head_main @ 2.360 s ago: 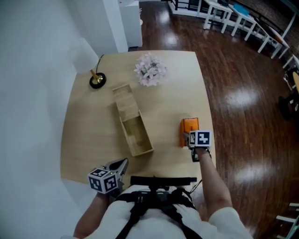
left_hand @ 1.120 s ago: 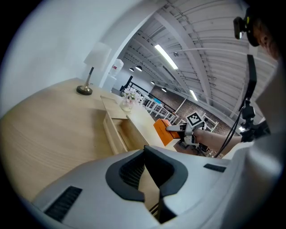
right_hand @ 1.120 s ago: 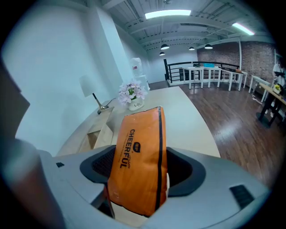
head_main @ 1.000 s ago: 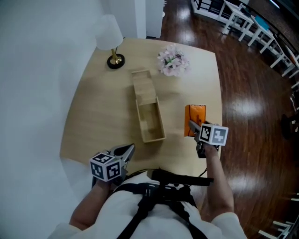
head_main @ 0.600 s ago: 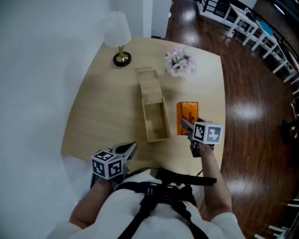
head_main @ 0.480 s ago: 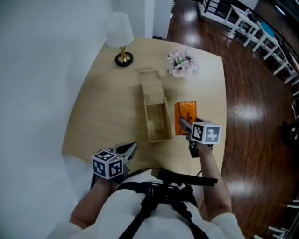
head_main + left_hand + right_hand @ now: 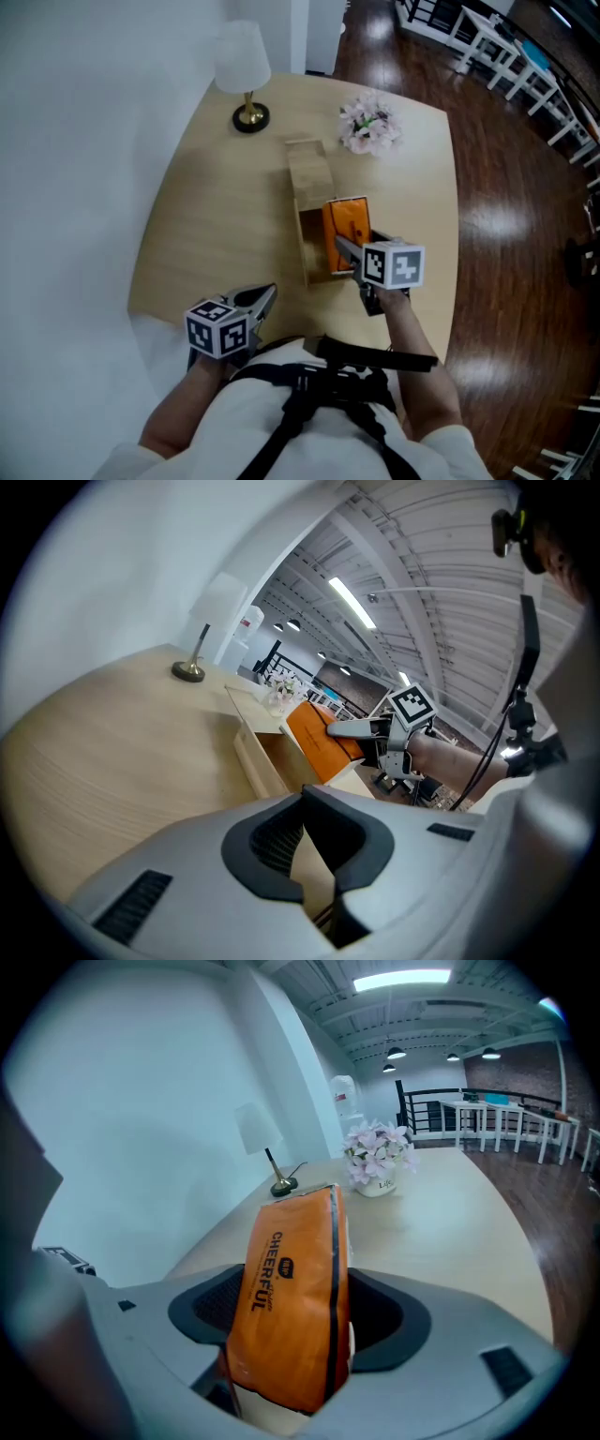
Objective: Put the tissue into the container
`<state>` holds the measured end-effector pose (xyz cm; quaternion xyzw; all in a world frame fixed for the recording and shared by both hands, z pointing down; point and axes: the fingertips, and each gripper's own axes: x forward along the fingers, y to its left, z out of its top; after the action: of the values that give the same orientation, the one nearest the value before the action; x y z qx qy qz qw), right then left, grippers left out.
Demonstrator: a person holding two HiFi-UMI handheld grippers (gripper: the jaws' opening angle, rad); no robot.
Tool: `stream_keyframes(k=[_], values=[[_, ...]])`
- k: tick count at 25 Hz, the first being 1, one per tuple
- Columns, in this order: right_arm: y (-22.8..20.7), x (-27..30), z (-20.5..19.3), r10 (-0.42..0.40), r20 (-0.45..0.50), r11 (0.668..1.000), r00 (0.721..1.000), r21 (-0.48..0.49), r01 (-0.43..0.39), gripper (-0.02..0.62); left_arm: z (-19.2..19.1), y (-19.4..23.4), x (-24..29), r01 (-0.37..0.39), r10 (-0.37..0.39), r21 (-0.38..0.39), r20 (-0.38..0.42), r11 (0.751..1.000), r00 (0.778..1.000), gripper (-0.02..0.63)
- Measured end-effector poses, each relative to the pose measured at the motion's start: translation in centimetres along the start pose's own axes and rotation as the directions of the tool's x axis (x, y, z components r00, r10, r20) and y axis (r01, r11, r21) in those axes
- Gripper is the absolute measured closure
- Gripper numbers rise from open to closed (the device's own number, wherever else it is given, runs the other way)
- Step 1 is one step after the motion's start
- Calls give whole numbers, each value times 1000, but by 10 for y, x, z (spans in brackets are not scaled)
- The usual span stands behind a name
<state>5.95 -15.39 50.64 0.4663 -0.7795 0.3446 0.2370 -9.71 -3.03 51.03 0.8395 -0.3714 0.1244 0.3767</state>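
Pinching the orange tissue pack (image 7: 292, 1288) upright, right gripper (image 7: 347, 251) fingers hold it above the open wooden container (image 7: 307, 246), mid-surface (image 7: 206, 225). Left gripper (image 7: 259, 302) fingers pressed together, empty, by the near edge.

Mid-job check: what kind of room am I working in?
Probably a loft-style office or studio: exposed ceiling with strip lights, rows of white tables on dark wood floor.
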Motion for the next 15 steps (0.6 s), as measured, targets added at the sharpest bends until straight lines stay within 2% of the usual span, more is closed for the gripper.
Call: stream_keyframes(k=[7,15], values=[[25,27,-11,12,-47,1000,999,-22,-14,256,5,13,-4,13,-13,4,-14,1000,1000,607],[33,44,-19,3,-86,1000,996,-23,-5,258,13,23,-6,26,-25,5,-20,1000,999,607]])
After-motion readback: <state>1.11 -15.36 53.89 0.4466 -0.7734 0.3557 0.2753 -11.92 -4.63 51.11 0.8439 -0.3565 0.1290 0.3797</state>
